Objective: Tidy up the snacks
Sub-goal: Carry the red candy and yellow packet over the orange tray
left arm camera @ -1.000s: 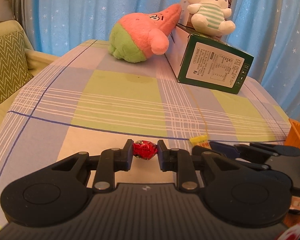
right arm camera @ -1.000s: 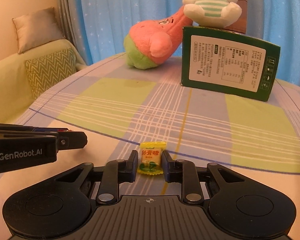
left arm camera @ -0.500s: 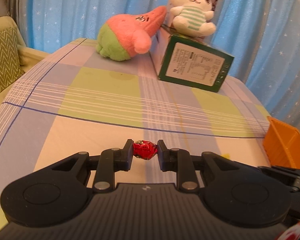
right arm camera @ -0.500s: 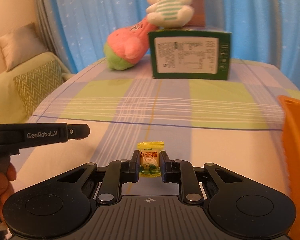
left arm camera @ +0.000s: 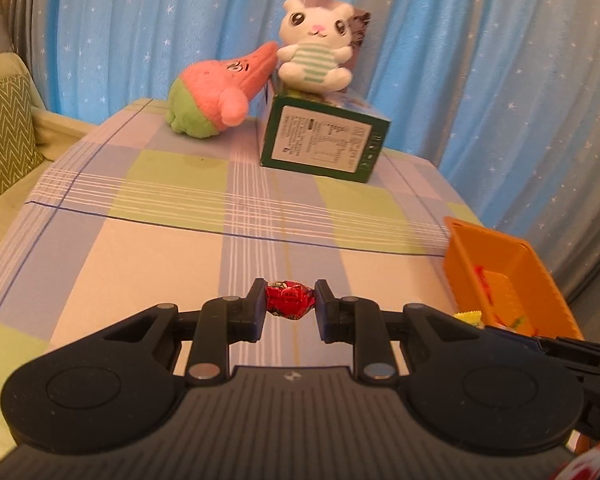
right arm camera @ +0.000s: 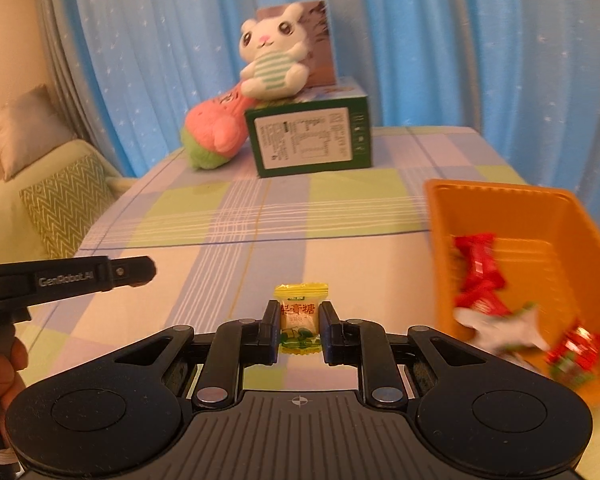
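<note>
1. Carrying 1 sweet apiece, both grippers hang above the near part of the table (left arm camera: 148, 216), which wears a checked cloth.
2. The left gripper (left arm camera: 290, 309) has its fingers drawn narrow onto a red candy (left arm camera: 290, 305), pinched at its 2 twisted ends so the round middle cannot roll out.
3. The right gripper (right arm camera: 300, 330) is clamped just as narrowly on a yellow candy (right arm camera: 300, 322), held by the flat sides of the packet with its top sticking up clear.
4. The orange bin (right arm camera: 540, 216) sits at the table's right edge, nearer the right gripper; it already holds several red wrapped sweets (right arm camera: 480, 276), so I judge both candies are bound there.
5. At the far edge, the green box (left arm camera: 324, 148) and 2 plush toys (left arm camera: 312, 62) stand well apart from the work, seemingly just decoration.
</note>
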{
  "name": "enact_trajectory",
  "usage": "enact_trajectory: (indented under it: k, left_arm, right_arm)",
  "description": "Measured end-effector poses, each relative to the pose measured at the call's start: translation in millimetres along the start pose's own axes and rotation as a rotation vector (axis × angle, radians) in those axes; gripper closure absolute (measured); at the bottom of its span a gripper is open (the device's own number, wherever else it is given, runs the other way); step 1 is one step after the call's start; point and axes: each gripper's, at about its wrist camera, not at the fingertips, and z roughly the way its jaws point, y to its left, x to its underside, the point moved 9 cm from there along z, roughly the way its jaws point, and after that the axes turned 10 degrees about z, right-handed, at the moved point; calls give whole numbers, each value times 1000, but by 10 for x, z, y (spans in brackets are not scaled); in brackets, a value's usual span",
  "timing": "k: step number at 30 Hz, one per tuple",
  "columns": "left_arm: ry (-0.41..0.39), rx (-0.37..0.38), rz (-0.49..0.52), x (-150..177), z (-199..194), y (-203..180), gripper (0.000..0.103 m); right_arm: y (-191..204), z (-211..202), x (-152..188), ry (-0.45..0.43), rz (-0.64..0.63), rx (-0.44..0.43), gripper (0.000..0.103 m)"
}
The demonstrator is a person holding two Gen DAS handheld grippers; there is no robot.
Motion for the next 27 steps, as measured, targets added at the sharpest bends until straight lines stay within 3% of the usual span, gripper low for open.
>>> enact_trajectory:
  k: [13,19,27]
  left_arm:
    - [8,-28,43,231,-833,-359,81]
    - [17,-14,45,307,-975,-505,81]
    - [32,62,75,384,-1011,-901,81]
  right_arm:
    - [-238,-893,205,-39,20,18,83]
    - [-376,-1142,255,-55,28,42,83]
    - [-649,-1364,262,-66,58,105,83]
